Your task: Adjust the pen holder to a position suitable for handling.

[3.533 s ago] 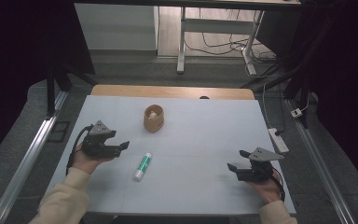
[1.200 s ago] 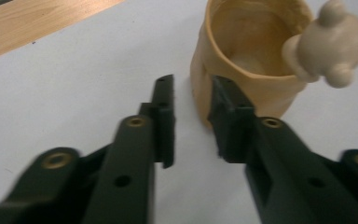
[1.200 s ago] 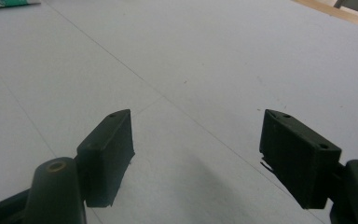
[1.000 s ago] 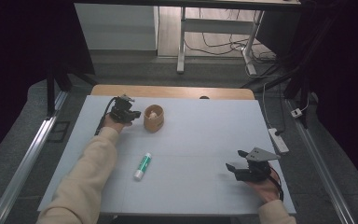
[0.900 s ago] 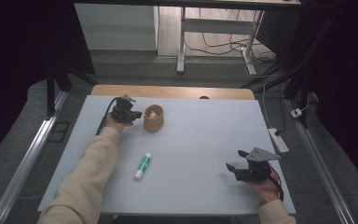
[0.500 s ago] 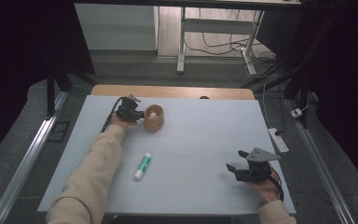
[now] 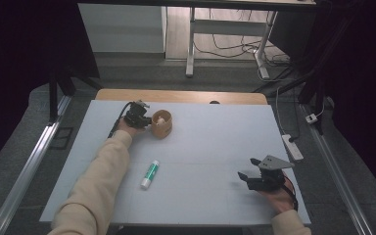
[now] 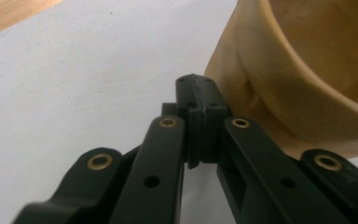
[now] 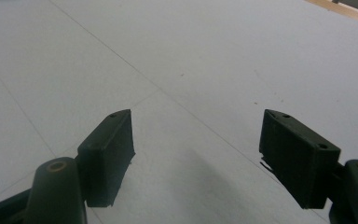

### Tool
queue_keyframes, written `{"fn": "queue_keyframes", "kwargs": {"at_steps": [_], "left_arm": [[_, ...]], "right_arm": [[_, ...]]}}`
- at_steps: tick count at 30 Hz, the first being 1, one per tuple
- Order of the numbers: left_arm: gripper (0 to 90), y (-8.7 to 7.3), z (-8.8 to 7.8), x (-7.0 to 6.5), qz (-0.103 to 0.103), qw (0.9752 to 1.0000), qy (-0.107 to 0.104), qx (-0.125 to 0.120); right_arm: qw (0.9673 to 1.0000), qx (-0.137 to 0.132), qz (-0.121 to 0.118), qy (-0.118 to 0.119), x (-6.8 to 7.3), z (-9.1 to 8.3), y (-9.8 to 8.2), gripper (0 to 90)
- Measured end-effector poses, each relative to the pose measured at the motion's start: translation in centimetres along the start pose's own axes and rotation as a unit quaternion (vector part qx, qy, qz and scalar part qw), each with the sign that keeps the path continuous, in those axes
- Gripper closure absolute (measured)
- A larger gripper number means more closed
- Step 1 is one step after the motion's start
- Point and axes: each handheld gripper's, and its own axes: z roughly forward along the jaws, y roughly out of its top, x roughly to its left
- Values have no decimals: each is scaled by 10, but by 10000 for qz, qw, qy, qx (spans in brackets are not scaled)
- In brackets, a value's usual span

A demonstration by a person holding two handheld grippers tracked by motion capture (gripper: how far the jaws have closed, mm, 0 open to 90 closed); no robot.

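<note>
Since the earlier frames, the left gripper (image 7: 144, 119) has travelled from the table's near-left area to its far-left part; it now sits low with jaws fully closed on nothing, tips touching the outer wall of the tan cup (image 7: 161, 124). In the left gripper view the pads (image 8: 198, 100) meet beside the cup (image 8: 307, 74), not around it. Right gripper (image 7: 251, 175) rests near the near-right corner, jaws wide apart, empty, unmoved. A green-and-white tube (image 7: 150, 174) lies mid-table (image 7: 215, 147), well apart. Step judged: nudging or approaching the cup. Gripping it next would need the jaws opened and placed astride the rim.
</note>
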Motion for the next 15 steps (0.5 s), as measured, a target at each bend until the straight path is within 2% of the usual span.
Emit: {"fn": "queue_keyframes", "kwargs": {"at_steps": [6,15], "left_arm": [[890,1,4,-2,6,10000,21,17],[890,4,10,-9,166,9998,13,125]], "right_arm": [[10000,28,-23,-16,0,1,0,257],[10000,36,-10,-27,0,0,-1,258]]}}
